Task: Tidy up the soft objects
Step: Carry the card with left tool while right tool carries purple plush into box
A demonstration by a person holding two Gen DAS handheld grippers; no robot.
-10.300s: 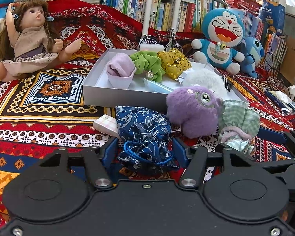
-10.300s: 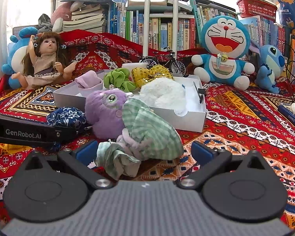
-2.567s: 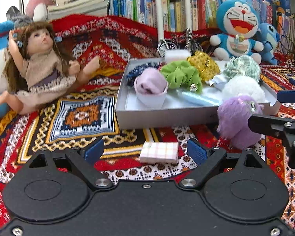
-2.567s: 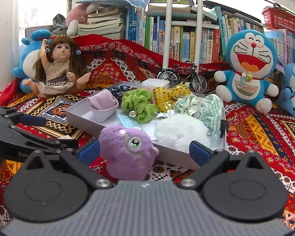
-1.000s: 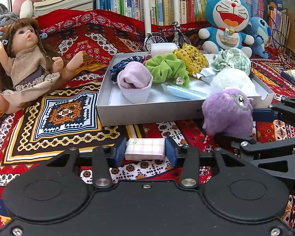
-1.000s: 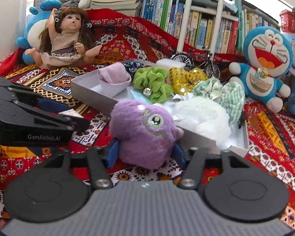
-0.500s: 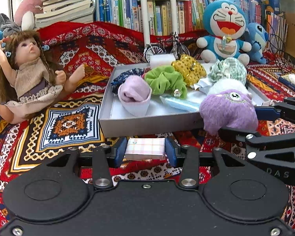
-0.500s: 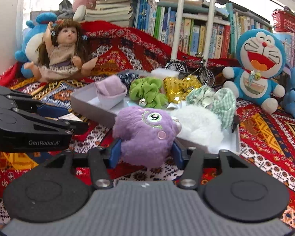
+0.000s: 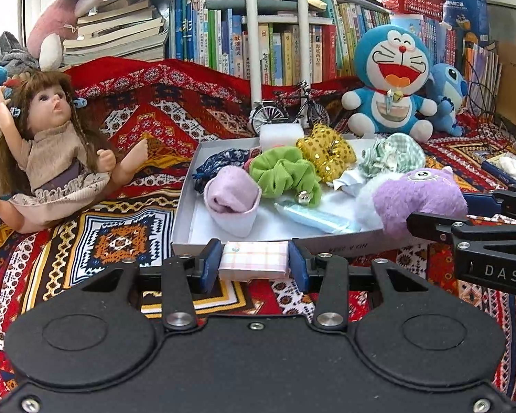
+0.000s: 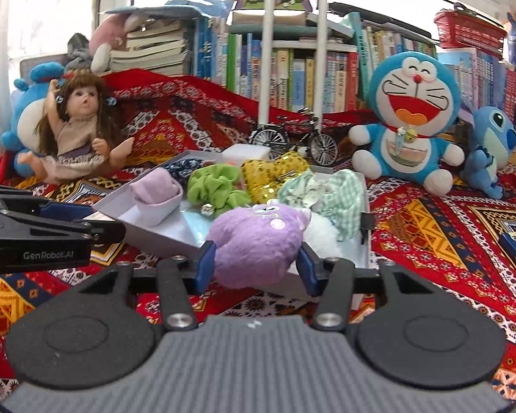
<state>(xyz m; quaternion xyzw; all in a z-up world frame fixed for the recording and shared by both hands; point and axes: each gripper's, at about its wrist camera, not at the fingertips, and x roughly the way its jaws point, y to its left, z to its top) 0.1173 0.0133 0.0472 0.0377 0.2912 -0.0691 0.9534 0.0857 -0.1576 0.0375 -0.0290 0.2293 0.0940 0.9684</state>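
My left gripper (image 9: 254, 264) is shut on a small pink plaid packet (image 9: 254, 260), held just above the near wall of the white box (image 9: 185, 203). My right gripper (image 10: 256, 264) is shut on a purple fuzzy plush (image 10: 258, 241), held over the box's near right part (image 10: 154, 232); the plush also shows in the left wrist view (image 9: 419, 199). Inside the box lie a pink sock roll (image 9: 232, 199), a green scrunchie (image 9: 283, 175), a gold sequin scrunchie (image 9: 326, 153), a green checked cloth (image 9: 392, 155), a blue floral pouch (image 9: 220, 165) and a white fluffy ball (image 10: 318, 232).
A doll (image 9: 55, 144) lies left of the box on the patterned red cloth (image 9: 120, 241). A Doraemon plush (image 9: 392, 86), a blue Stitch plush (image 9: 447, 99) and a toy bicycle (image 9: 289, 110) stand behind it. Bookshelves (image 9: 275, 51) fill the back. Loose items lie far right (image 9: 505, 165).
Both grippers have risen and moved forward toward the box since half a second ago. The plaid packet and the purple plush have come up off the cloth with them.
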